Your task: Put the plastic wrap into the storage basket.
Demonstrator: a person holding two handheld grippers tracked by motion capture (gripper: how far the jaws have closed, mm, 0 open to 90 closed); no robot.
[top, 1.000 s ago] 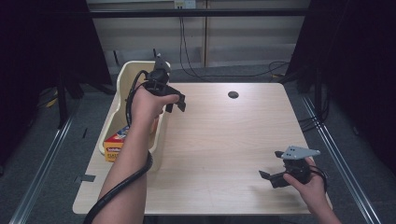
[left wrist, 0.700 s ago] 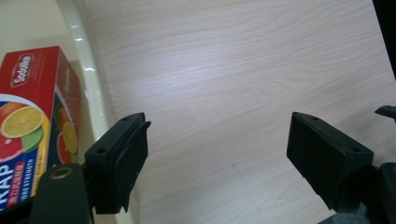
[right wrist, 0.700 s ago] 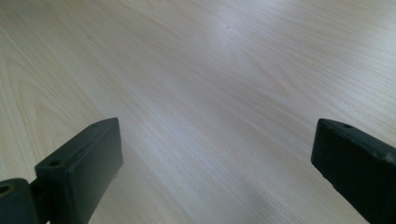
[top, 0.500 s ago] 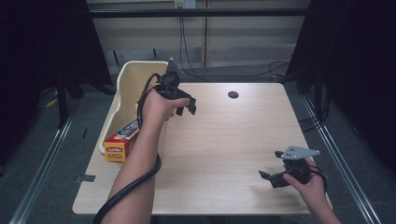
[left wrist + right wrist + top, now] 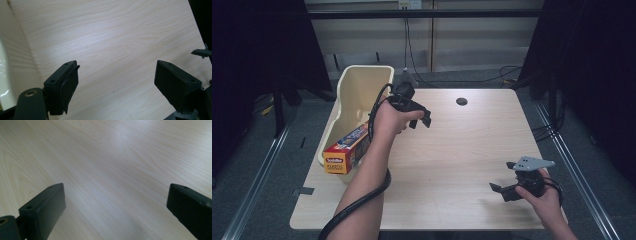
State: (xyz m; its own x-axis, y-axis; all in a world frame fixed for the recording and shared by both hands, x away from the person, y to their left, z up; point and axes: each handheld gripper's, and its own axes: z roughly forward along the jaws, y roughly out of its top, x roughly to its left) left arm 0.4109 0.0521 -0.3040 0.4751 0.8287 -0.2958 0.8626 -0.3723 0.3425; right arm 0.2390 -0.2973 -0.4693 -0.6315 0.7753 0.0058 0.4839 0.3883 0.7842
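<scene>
I am holding the left gripper (image 5: pixel 424 120) over the table (image 5: pixel 462 150) just beside the cream bin (image 5: pixel 357 95), jaws spread and carrying nothing. The wrap box (image 5: pixel 343 150) is lying in the bin, its near end jutting past the rim. The right gripper (image 5: pixel 507 190) is resting near the front edge, jaws likewise apart. Judged step: box deposited, hand free. Next calls for finding a fresh target.

The bin (image 5: pixel 354 95) is cream-yellow; the box (image 5: pixel 346 148) in it is orange and blue with yellow lettering. The table (image 5: pixel 462 145) is pale wood-grain; both grippers are black.
</scene>
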